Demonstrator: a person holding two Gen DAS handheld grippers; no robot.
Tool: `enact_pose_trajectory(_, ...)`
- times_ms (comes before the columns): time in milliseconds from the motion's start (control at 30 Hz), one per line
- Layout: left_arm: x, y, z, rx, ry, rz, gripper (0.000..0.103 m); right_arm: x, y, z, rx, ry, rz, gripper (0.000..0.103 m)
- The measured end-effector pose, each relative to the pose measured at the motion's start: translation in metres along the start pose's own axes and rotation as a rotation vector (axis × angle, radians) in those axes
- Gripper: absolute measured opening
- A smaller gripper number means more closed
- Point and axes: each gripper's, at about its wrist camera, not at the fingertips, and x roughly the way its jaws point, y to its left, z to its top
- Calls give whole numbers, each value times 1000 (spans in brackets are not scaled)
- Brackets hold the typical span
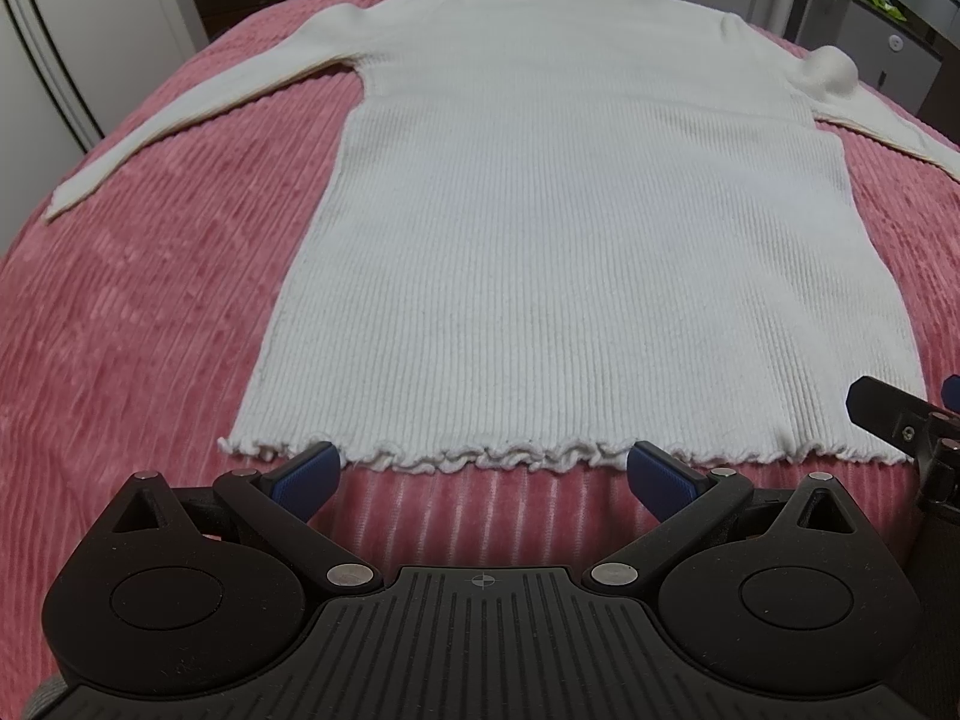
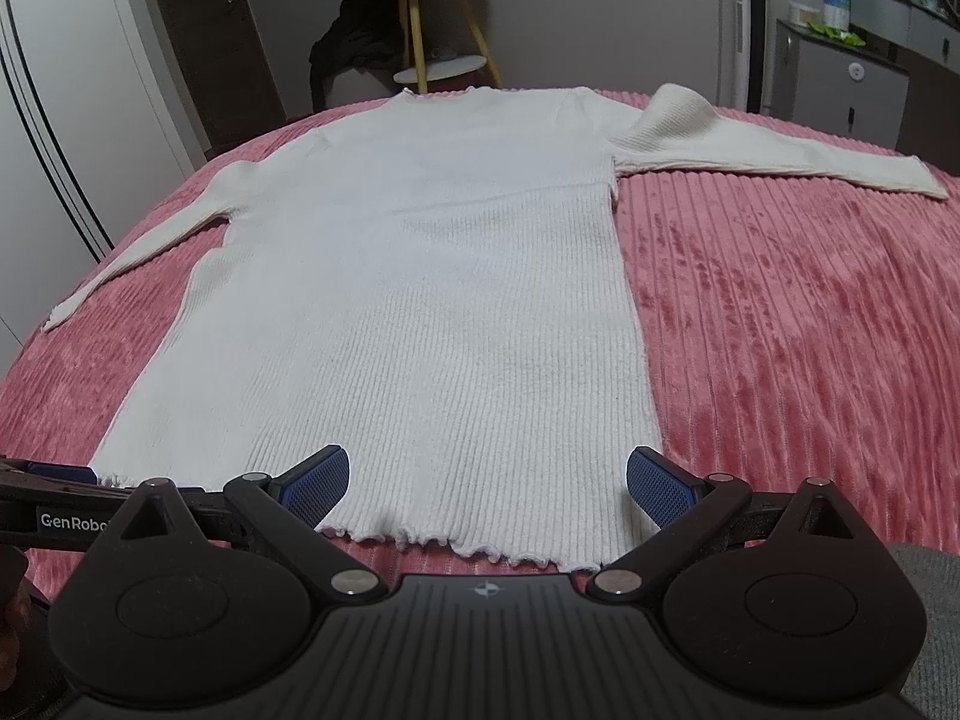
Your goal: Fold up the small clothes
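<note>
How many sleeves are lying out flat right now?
2. The left sleeve stretches out flat over the pink bedspread. The right sleeve also extends sideways, though its shoulder end is bunched up.

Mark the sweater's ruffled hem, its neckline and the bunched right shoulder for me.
ruffled hem (image 1: 480,461), left wrist view, middle of the wavy bottom edge.
neckline (image 2: 441,93), right wrist view, frilled collar edge.
bunched right shoulder (image 2: 672,111), right wrist view, raised fold where the sleeve starts.
</note>
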Motion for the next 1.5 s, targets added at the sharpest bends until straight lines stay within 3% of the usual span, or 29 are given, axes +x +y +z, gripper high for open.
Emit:
enact_pose_trajectory(300,-1,-1,2,-10,2,-7,103,2,9,-1,-67,14,4,99)
enact_pose_trajectory(500,-6,3,5,-38,-14,-14,103,-3,2,3,-30,14,81,99)
enact_pose_trajectory(733,-10,2,25,-60,-76,20,103,-25,-41,42,86,-191,171,99)
enact_pose_trajectory(867,4,-10,54,-65,-112,43,103,1,-97,74,207,-166,236,99)
enact_pose_trajectory(967,22,-20,78,-68,-127,47,103,21,-157,97,356,-185,163,99)
enact_pose_trajectory(1067,46,-29,100,-92,-138,37,103,35,-228,116,504,-267,82,97)
enact_pose_trajectory(1100,53,-31,107,-103,-147,30,103,39,-251,123,549,-288,55,94)
enact_pose_trajectory(1267,84,-35,127,-177,-221,8,103,68,-354,145,753,-348,-78,54)
enact_pose_trajectory(1433,113,-35,137,-214,-159,15,103,101,-416,161,866,-351,-132,42)
enact_pose_trajectory(1500,114,-39,132,-175,-191,25,103,116,-430,167,894,-343,-139,41)
